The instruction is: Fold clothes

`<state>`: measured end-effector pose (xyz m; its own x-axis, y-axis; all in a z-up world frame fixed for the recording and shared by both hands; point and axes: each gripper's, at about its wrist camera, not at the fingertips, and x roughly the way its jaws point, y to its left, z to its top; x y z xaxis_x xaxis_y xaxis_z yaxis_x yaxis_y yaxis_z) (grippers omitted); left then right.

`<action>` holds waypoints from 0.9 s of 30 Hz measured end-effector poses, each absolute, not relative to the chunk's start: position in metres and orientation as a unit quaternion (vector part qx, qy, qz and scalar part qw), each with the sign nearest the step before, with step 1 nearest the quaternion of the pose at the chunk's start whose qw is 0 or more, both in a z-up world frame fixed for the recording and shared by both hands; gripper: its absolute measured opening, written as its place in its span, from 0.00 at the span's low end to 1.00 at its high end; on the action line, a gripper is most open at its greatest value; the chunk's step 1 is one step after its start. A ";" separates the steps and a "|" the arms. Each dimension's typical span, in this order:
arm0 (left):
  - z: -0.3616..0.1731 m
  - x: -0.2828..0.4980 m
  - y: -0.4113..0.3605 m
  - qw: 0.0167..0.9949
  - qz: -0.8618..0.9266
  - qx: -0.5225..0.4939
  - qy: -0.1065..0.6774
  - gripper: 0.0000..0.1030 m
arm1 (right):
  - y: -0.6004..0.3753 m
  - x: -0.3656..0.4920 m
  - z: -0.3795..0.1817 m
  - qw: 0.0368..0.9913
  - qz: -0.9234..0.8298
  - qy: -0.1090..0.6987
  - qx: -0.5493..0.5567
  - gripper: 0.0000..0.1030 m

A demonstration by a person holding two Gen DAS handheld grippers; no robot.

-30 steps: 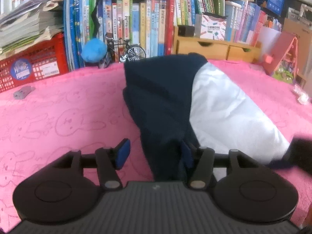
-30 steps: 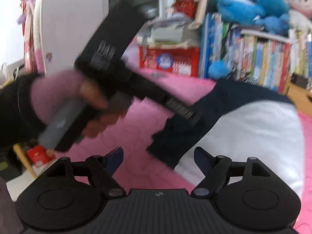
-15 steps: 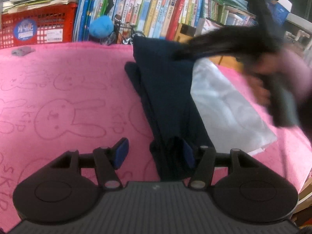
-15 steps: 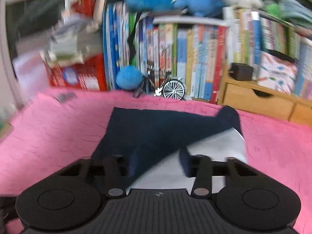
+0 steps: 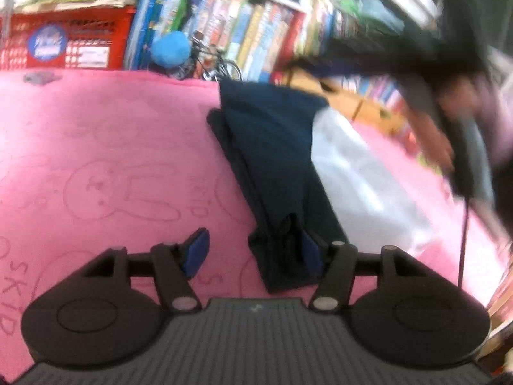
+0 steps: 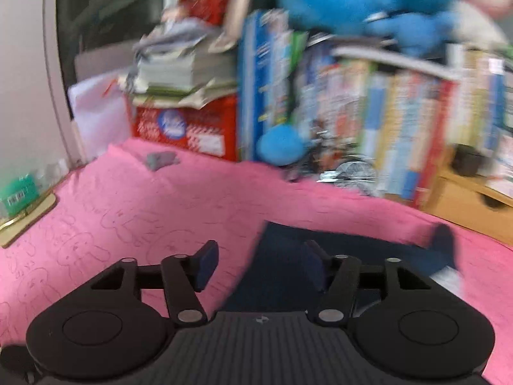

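Note:
A folded navy and white garment (image 5: 272, 147) lies on the pink bunny-print cloth (image 5: 105, 147). My left gripper (image 5: 253, 253) sits low at its near end with the jaws opening. The navy end lies against the right pad (image 5: 311, 253), and the left pad (image 5: 195, 253) is apart over pink cloth. A hand (image 5: 449, 122) holds my right gripper (image 5: 384, 61), blurred, over the garment's far end. In the right wrist view the right gripper (image 6: 261, 264) has its jaws opening. The navy cloth (image 6: 352, 247) lies under the right finger, not pinched.
Along the back stand a red crate (image 5: 64, 45) under stacked papers, a row of books (image 5: 250, 29), a blue plush ball (image 5: 170, 48), a toy bicycle (image 5: 214, 64) and a wooden drawer box (image 6: 474, 205). A small grey object (image 6: 160, 160) and a green item on a wooden board (image 6: 19, 199) lie left.
The right gripper swung across to the garment's far end; its jaws narrowed over the navy cloth, then widened again. The left gripper shifted a little and rolled, staying at the near end.

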<state>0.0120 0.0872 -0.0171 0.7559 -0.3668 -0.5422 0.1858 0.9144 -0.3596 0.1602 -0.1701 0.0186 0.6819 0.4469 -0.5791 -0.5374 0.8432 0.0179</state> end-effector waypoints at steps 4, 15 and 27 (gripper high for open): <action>-0.001 0.029 0.116 0.928 -0.122 -0.178 0.303 0.63 | -0.236 0.120 0.018 0.937 0.211 0.269 -0.073 0.69; -0.009 0.050 0.133 0.889 -0.135 -0.239 0.366 0.62 | -0.208 -0.033 -0.057 0.867 0.362 0.281 -0.196 0.55; -0.023 0.065 0.181 0.802 -0.190 -0.419 0.380 0.62 | -0.134 -0.021 -0.104 0.861 0.239 0.118 -0.434 0.56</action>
